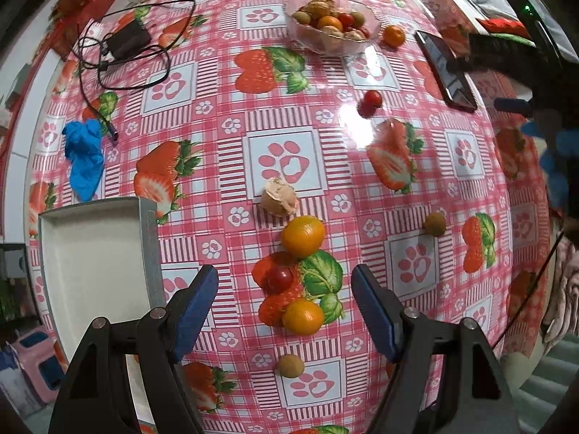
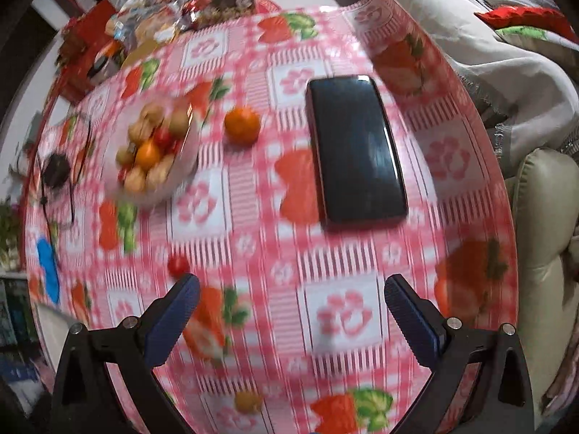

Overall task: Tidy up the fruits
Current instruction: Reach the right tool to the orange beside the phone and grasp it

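A glass bowl (image 1: pixel 334 41) of mixed fruit stands at the far side of the table; it also shows in the right wrist view (image 2: pixel 181 177), blurred. Loose fruit lies on the pink tablecloth: two oranges (image 1: pixel 303 235) (image 1: pixel 302 316), a red cherry tomato (image 1: pixel 279 277), another tomato (image 1: pixel 372 100), a brown longan (image 1: pixel 290 365), a second longan (image 1: pixel 434 224), a peeled one (image 1: pixel 278 200) and an orange by the bowl (image 1: pixel 393 35) (image 2: pixel 241 124). My left gripper (image 1: pixel 284 311) is open above the near orange and tomato. My right gripper (image 2: pixel 291 322) is open and empty above bare cloth.
A white empty tray (image 1: pixel 90 253) sits at the left edge. A black phone (image 2: pixel 356 148) (image 1: pixel 447 72) lies at the right. A blue glove (image 1: pixel 84 157), a charger with cable (image 1: pixel 126 41) and clutter at the back also lie on the table. A sofa (image 2: pixel 535 217) stands to the right.
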The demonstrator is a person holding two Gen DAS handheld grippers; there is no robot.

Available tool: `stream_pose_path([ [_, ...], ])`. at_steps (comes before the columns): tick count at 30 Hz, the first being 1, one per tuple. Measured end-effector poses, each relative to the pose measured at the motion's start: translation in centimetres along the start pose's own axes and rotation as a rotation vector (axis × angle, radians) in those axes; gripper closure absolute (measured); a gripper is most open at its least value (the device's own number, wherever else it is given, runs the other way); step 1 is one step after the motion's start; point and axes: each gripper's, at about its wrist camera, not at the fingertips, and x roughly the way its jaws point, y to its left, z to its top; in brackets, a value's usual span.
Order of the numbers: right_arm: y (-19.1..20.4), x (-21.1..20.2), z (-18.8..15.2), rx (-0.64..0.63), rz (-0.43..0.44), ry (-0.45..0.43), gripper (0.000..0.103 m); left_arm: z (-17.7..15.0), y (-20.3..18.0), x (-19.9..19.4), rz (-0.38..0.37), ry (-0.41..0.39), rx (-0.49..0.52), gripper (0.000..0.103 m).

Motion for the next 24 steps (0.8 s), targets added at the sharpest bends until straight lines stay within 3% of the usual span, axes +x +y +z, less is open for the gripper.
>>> stream_pose_path([
  [4,-1.8,1.2,3.0,0.166,0.126,0.009,0.001,0.1,0.4,0.2,0.005,0.011,-0.046,0.024],
  [7,-3.0,2.4,4.6,0.299,0.245,0.02,0.017,-0.2,0.4,0.2,0.012,0.019,-0.061,0.024],
  [12,-3.7,4.4,6.0,0.475,0.425,0.02,0.018,-0.2,0.4,-0.1,0.023,0.028,-0.079,0.024],
  [19,-3.2,6.6,7.6,0.629,0.518,-0.018,0.018,-0.2,0.8,0.6,0.046,0.064,-0.093,0.024],
  [24,-2.4,7.4,9.1,0.63,0.473,-0.033,0.021,-0.8,0.6,1.3,0.049,0.1,-0.085,0.024],
])
